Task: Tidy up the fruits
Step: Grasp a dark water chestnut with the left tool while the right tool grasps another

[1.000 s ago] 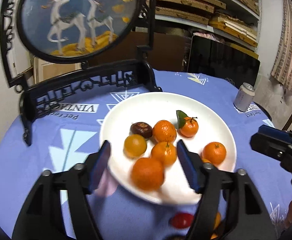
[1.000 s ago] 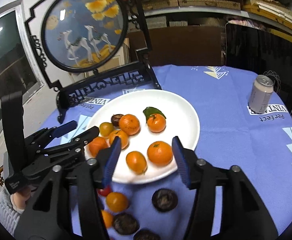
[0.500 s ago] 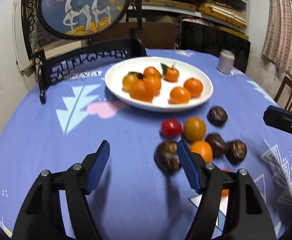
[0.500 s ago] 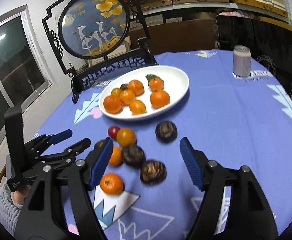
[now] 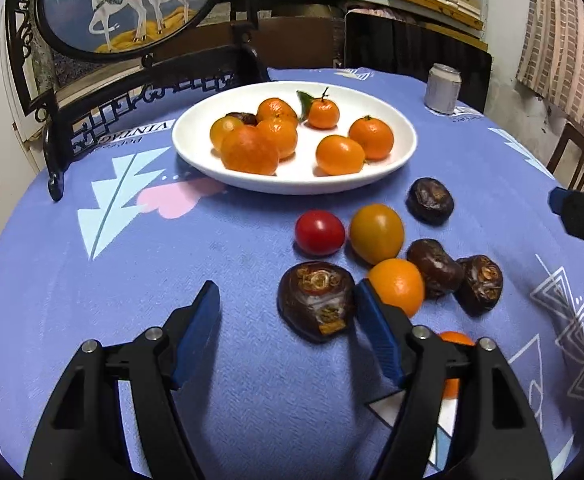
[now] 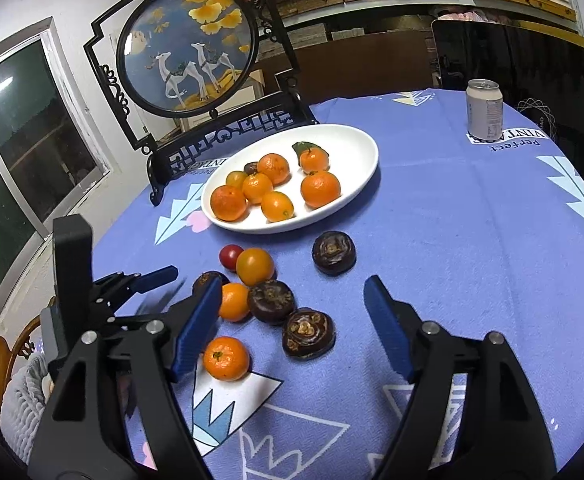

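A white plate (image 5: 406,136) (image 6: 368,152) holds several oranges and one dark fruit. Loose fruit lies on the blue cloth in front of it: a red tomato (image 5: 319,232) (image 6: 230,255), a yellow-orange fruit (image 5: 377,233) (image 6: 254,266), oranges (image 5: 397,286) (image 6: 226,358) and several dark brown fruits (image 5: 316,304) (image 6: 309,333). My left gripper (image 5: 286,332) is open and empty, low over the cloth, with a dark fruit just inside its right finger. My right gripper (image 6: 292,324) is open and empty above the loose pile.
A black ornate stand with a round deer picture (image 5: 132,4) (image 6: 188,52) stands behind the plate. A drink can (image 5: 443,88) (image 6: 485,109) stands at the far right. The left gripper also shows in the right wrist view (image 6: 132,284). Chairs and shelves surround the round table.
Both grippers have pulled back from over the plate toward the near side of the table and dropped lower over the loose fruit. The left gripper has closed in on a dark fruit.
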The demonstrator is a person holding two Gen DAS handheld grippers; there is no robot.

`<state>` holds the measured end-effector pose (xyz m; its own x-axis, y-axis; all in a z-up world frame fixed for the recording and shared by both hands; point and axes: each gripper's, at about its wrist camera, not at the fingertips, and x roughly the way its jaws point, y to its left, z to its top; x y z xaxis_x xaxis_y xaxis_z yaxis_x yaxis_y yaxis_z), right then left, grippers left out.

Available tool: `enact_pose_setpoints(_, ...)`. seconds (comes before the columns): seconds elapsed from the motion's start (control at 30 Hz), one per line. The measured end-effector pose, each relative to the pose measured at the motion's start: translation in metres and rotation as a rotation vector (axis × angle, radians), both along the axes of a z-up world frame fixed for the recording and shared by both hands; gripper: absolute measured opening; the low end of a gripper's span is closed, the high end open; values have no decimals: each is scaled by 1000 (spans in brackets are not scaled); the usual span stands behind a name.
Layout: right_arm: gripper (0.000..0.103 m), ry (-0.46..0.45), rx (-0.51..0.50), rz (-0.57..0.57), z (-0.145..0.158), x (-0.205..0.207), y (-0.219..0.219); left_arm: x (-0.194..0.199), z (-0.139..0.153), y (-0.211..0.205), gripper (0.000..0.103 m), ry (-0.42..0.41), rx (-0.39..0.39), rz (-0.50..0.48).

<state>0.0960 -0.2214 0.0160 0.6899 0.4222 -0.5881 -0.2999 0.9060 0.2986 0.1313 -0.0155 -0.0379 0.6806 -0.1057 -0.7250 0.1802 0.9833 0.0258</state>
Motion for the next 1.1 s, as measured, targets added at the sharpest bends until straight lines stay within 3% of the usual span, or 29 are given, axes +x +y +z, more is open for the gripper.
enact_pose_setpoints(0.07,76,2,-1,-3,-1,0,0,0,0,5,89,-11,57,38)
enact_pose_setpoints(0.17,76,5,-2,-7,-1,1,-2,-7,5,21,89,-61,145,134)
enact_pose_setpoints(0.3,76,21,-8,-4,-4,3,-1,-6,5,44,89,-19,27,152)
enact_pose_setpoints(0.53,74,71,-71,7,-21,7,11,-2,0,20,89,-8,66,62)
enact_pose_setpoints(0.73,64,115,-155,20,-44,12,25,5,-3,23,89,18,29,68)
enact_pose_setpoints(0.97,45,137,-208,28,-57,16,35,6,-5,19,88,26,29,43)
enact_pose_setpoints(1.1,44,139,-219,27,-59,18,37,8,-6,18,86,34,16,30)
